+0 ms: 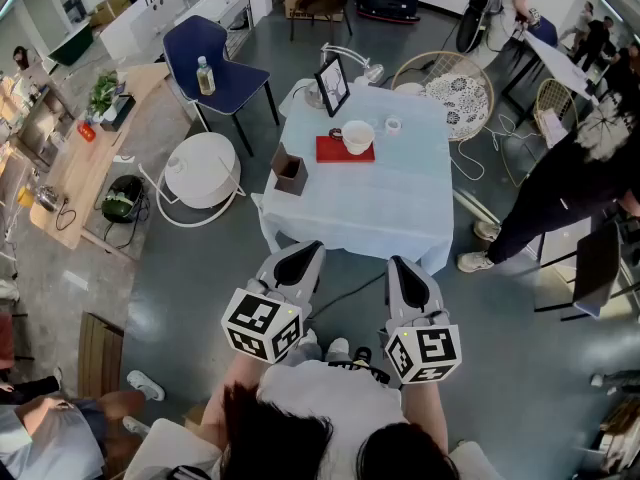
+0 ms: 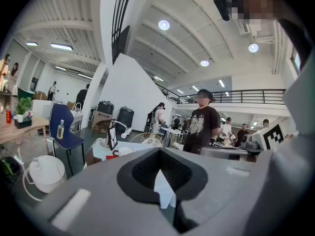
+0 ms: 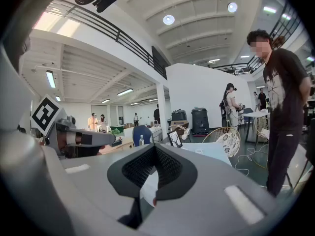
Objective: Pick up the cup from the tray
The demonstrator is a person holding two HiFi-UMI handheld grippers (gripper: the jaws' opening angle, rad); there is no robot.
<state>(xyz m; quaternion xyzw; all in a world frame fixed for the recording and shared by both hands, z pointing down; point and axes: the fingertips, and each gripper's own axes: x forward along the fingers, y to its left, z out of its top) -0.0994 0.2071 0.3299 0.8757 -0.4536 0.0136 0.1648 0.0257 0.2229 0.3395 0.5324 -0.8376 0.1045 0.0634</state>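
A white cup [image 1: 357,136] stands on a small red tray [image 1: 333,152] at the far side of a table under a white cloth [image 1: 370,208]. Both grippers are held low in front of the table's near edge, well short of the cup. My left gripper [image 1: 303,251] has its jaws together and holds nothing. So does my right gripper [image 1: 401,265]. The left gripper view has the cup [image 2: 123,151] and the tray [image 2: 112,157] small and far off, just above the shut gripper [image 2: 160,152]. The right gripper [image 3: 155,147] points toward the table too.
On the table are a brown box [image 1: 290,172], a picture frame [image 1: 333,85] and a small white ring-shaped thing [image 1: 393,125]. A person in black [image 1: 560,188] stands at the table's right. A blue chair [image 1: 215,63], a round white stool-like object [image 1: 200,168] and a wicker chair [image 1: 450,83] surround it.
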